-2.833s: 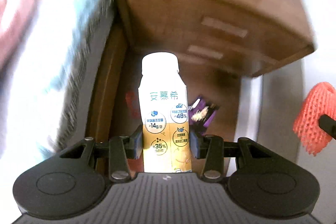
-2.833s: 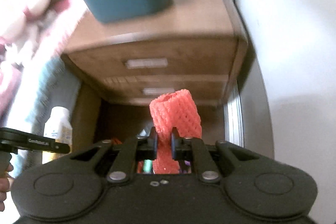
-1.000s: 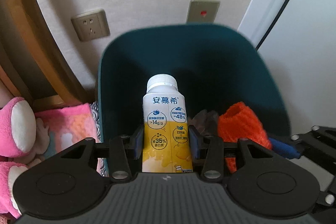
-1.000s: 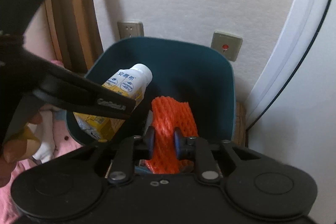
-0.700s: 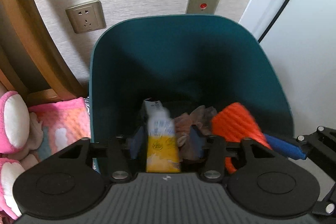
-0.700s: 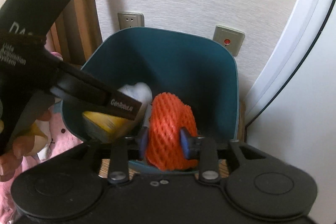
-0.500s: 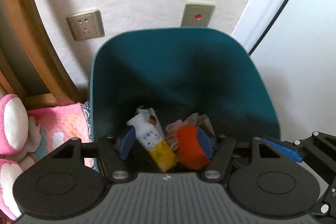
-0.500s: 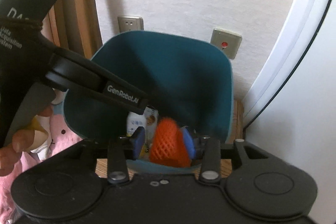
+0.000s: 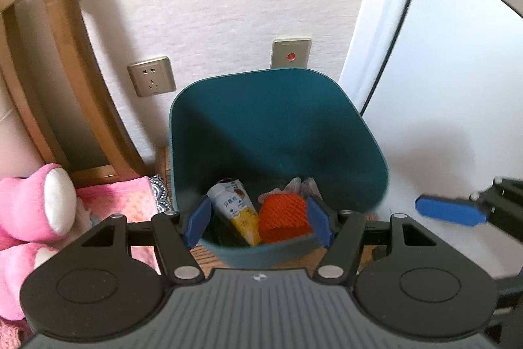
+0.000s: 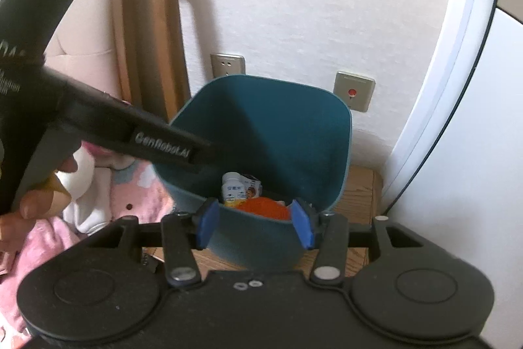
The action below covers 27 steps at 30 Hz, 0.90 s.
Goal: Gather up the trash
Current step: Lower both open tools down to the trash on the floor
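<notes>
Teal is the colour of the bin (image 9: 327, 126) in the left wrist view. At its bottom lie a white and yellow bottle (image 9: 237, 210) and an orange foam net (image 9: 282, 218), side by side. The left gripper (image 9: 258, 223) hangs above with its blue pads wide apart and nothing between them.

From the right wrist view, the right gripper (image 10: 255, 223) is over the bin's near rim. Its jaws are opening and hold nothing. The bottle and the net show deep inside the bin. A hand (image 10: 42, 195) holds the left gripper's handle.
</notes>
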Tool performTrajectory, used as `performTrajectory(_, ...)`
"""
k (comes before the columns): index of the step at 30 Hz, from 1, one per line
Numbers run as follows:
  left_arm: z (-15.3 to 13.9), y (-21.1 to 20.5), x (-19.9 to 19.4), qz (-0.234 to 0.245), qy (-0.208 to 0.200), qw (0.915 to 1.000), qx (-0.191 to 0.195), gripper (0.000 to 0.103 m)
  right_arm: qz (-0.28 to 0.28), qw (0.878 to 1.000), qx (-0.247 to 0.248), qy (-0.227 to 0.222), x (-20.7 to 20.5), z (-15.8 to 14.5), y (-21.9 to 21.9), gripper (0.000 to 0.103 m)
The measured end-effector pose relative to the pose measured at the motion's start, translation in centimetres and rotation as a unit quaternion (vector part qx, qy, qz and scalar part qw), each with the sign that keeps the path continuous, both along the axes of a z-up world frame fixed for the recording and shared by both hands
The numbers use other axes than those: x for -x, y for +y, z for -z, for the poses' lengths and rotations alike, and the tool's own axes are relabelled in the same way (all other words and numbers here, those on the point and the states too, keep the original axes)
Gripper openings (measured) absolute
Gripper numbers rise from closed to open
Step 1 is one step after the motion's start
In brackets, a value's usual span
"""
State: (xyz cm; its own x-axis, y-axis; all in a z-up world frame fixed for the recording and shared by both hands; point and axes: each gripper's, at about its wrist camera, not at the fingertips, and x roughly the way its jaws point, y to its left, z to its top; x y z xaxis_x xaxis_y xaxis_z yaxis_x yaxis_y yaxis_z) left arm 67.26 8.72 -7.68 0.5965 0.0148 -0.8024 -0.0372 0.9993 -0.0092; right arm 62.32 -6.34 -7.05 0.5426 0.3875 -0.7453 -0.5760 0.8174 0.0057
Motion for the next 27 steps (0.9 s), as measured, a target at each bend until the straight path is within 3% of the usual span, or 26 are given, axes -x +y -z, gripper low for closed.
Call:
performTrajectory(7, -1.1, -1.5, 5.4, -0.006, -0.014, 0.9998, -0.012, 0.064, -0.011, 1.0, -0.013, -0.009, 3.3, -0.9, -2.2, 0.052)
performTrajectory(11, -1.3, -2.2, 9.1, -0.011, -0.02, 0.9997, -0.01, 0.074, -0.012, 0.999, -0.028, -0.012, 5.5, -0.8, -3.4, 0.058)
performTrajectory(15, -0.7, -3.3, 12.6, -0.012, -0.018, 0.9997, -0.013, 0.075, -0.013, 0.999, -0.042, -0.006, 7.6, -0.2, -4.4, 0.061)
performTrajectory(21, 2.1, -3.1, 16.7, -0.043, 0.001, 0.999, 0.012, 0.08, -0.011, 0.998, -0.057, 0.012, 10.7, 2.2, -5.8, 0.073)
performTrajectory(27, 7.4, -2.9, 19.3, -0.041, 0.025, 0.9985, 0.025, 0.083, 0.008, 0.997, -0.045, 0.059, 12.4, 6.7, -7.3, 0.082)
